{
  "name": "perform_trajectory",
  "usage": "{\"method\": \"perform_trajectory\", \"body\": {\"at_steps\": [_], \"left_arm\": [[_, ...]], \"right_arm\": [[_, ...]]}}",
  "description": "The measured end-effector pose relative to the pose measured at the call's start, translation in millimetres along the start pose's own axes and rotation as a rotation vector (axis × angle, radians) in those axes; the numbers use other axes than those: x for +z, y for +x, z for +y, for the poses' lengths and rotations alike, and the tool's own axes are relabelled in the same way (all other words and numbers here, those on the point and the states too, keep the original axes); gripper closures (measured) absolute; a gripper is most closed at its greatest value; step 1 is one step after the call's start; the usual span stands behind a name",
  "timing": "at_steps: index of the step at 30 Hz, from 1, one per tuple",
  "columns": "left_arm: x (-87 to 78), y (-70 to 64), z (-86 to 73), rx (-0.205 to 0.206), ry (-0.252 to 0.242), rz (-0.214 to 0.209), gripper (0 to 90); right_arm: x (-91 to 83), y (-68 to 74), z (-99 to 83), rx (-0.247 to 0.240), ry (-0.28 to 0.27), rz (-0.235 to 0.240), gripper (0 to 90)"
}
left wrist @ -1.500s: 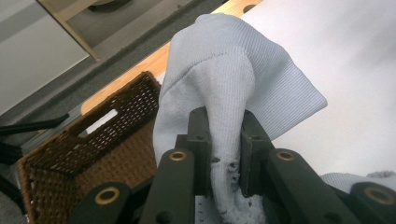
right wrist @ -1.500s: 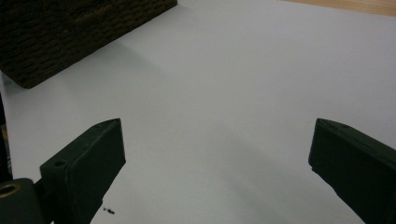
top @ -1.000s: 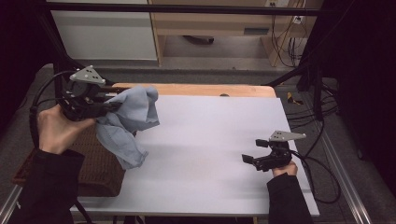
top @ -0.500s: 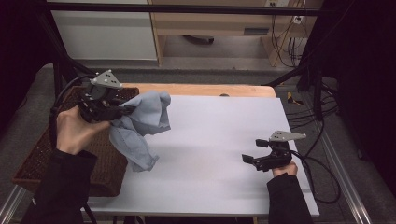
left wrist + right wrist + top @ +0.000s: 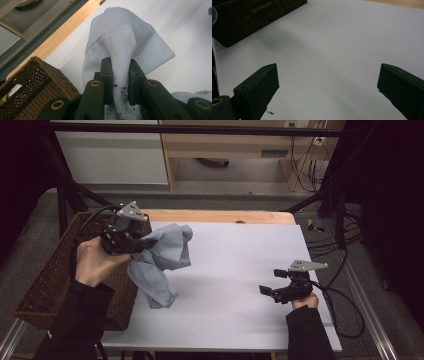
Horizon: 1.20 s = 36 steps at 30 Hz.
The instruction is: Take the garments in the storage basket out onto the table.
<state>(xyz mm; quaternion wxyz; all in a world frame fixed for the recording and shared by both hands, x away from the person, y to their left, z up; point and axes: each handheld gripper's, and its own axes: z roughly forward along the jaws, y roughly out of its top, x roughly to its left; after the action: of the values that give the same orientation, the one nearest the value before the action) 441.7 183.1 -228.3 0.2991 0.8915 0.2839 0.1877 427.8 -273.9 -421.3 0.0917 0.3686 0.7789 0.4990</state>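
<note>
One grey cloth [image 5: 161,262] in my left tool [image 5: 141,242], lifted over the tabletop's [image 5: 235,270] left edge.

I count one cloth, one wicker basket [image 5: 50,280], two tools; my left tool's jaws are clamped on a bunched fold of the cloth, the rest hanging down beside the basket, its lowest end at the white tabletop; my right tool [image 5: 267,291] sits low at the right side, well apart, jaws spread wide with nothing between them.

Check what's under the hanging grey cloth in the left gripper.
Under the grey cloth, held by the left gripper, lies the white tabletop, with the wicker basket beside it. The cloth's bottom end looks near or on the table; contact is unclear. The strip it covers is hidden.
</note>
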Motion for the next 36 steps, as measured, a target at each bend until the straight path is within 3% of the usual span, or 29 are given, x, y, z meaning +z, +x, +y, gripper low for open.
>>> {"method": "perform_trajectory", "body": {"at_steps": [36], "left_arm": [[68.4, -21.9, -15.7, 0.034, 0.063, -0.112, 77.5]], "right_arm": [[-0.2, 0.0, 0.0, -0.003, 0.000, -0.001, 4.3]]}}
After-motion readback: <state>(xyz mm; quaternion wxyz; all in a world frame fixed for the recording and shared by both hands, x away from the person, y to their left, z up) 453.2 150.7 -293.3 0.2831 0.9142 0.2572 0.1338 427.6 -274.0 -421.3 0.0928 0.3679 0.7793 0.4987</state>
